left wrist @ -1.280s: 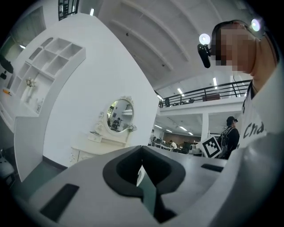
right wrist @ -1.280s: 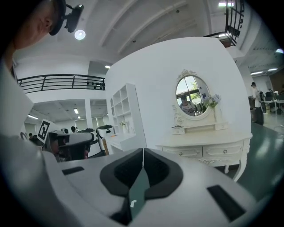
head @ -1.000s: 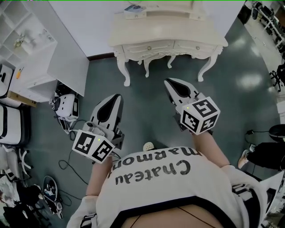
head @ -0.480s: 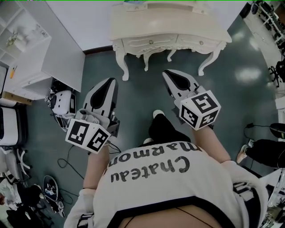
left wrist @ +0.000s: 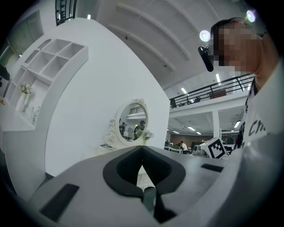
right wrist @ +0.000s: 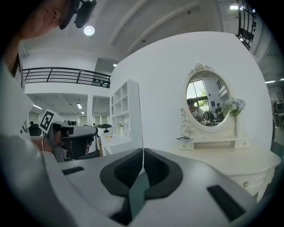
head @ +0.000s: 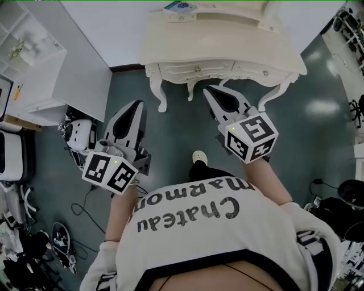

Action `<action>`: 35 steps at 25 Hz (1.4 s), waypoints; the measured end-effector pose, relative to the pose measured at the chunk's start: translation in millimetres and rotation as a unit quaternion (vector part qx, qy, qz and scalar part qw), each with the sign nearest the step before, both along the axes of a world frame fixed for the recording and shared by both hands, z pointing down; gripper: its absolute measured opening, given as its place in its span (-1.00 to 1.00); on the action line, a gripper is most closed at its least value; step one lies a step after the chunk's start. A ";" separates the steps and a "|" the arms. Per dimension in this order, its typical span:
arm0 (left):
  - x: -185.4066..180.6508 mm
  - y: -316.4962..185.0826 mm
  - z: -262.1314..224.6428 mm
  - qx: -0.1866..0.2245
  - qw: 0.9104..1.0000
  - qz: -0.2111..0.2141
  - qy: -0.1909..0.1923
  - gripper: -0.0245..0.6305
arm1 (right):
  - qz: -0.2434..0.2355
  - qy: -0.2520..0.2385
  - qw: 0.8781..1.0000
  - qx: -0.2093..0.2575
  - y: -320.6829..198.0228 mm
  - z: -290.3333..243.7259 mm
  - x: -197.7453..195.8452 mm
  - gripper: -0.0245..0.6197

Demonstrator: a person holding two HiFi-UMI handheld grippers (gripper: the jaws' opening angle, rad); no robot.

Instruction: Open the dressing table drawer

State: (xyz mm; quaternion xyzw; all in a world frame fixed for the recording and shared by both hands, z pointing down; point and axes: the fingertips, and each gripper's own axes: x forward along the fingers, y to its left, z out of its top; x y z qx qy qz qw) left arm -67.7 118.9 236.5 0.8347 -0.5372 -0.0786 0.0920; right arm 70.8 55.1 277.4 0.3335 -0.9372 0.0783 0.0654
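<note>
Cream-painted wood: a dressing table (head: 222, 40) with carved, curved legs stands against a white wall, seen from above over a dark green floor (head: 170, 142). Two drawers sit side by side along its front edge, the left drawer (head: 193, 69) and the right drawer (head: 263, 73), each with a small knob. Both are shut. A small flat box (head: 179, 8) lies at the back left corner of the tabletop. An oval mirror (right wrist: 206, 99) rises from the back edge.

A person in a white printed shirt (head: 210, 227) faces the table, holding a tool in each hand. The right gripper (head: 208, 91) points at the front edge, near the left drawer but short of it, touching nothing. Its own view shows the jaws pressed together with nothing between them. The left gripper (head: 138, 105) hangs over the floor, left of the table's front left leg and farther back. Its jaws are also pressed together and empty. White shelves (head: 34, 51) stand at the far left.
</note>
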 end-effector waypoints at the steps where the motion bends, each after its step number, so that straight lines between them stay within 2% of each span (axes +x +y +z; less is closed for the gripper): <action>1: 1.9 -12.3 -0.9 0.001 1.000 -0.002 0.005 -0.85 | -0.004 0.003 1.000 0.002 -13.5 -1.0 0.7 -0.84; 7: 8.9 -79.3 -7.4 0.007 0.999 -0.019 0.038 -0.86 | -0.025 -0.004 1.000 -0.001 -90.3 -10.8 8.8 -0.84; 12: 9.6 -121.0 5.7 -0.011 0.999 -0.041 0.031 -0.86 | -0.035 -0.009 0.999 -0.019 -141.0 0.7 11.7 -0.84; 23: -7.2 -141.5 56.1 -0.055 0.995 -0.067 0.041 -0.86 | -0.028 -0.020 0.997 -0.076 -188.1 52.2 -0.5 -0.84; 30: -33.3 -189.9 62.2 -0.050 0.996 -0.048 0.059 -0.86 | -0.020 0.012 0.996 -0.089 -226.1 73.3 -30.5 -0.84; 35: -62.0 -251.7 71.5 -0.066 0.996 -0.032 0.047 -0.86 | -0.005 0.026 0.994 -0.104 -279.5 92.7 -56.6 -0.84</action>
